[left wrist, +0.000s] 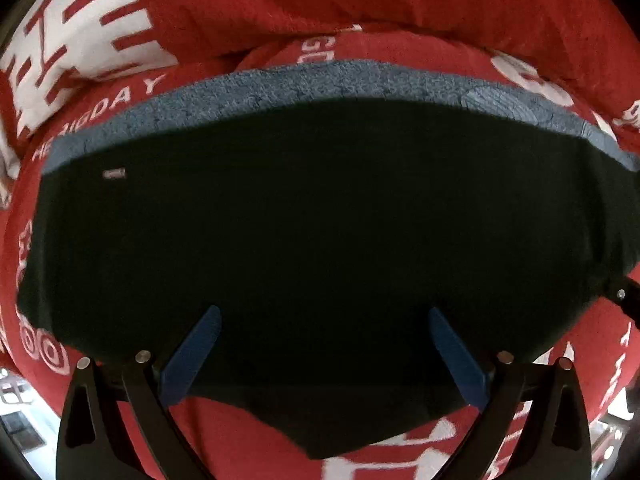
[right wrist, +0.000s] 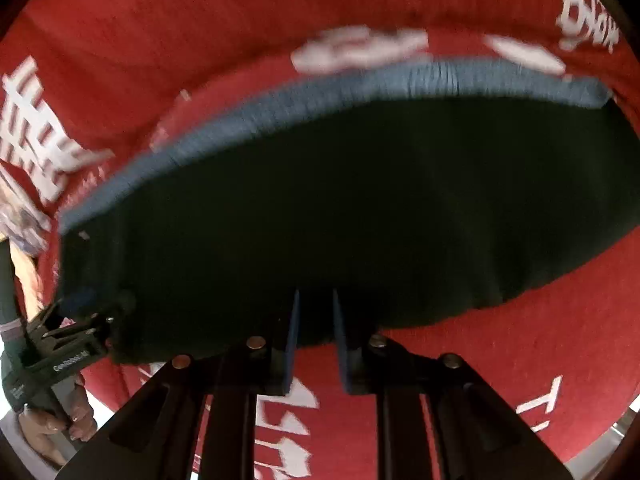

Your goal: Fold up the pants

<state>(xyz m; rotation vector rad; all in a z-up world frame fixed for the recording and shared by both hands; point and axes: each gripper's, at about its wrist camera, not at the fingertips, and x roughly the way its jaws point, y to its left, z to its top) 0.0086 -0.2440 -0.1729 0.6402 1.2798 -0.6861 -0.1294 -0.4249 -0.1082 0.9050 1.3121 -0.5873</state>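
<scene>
Pants (left wrist: 320, 220) lie flat on the red printed cloth (left wrist: 360, 8) covering the surface, already folded into a compact dark block. The grey-blue waistband (left wrist: 320, 80) runs along the far edge, and a small white tag (left wrist: 114, 173) sits near its left end.

Left gripper (left wrist: 324, 344) hangs straight above the near edge, jaws spread wide with nothing between them. Looks like a release or pre-grasp pose, clear of the fabric so it doesn't drag the fold.

Right gripper (right wrist: 314, 340) is over the near edge too, jaws nearly closed with only a narrow gap. View is motion-blurred; I see no fabric pinched there, so I read it as empty.

In the right wrist view, the left gripper sits at the pants' left corner, with the person's hand (right wrist: 52, 420) on its grip.

Judgement: the fold is mostly done. What's left is likely a final fold or a smoothing pass.
</scene>
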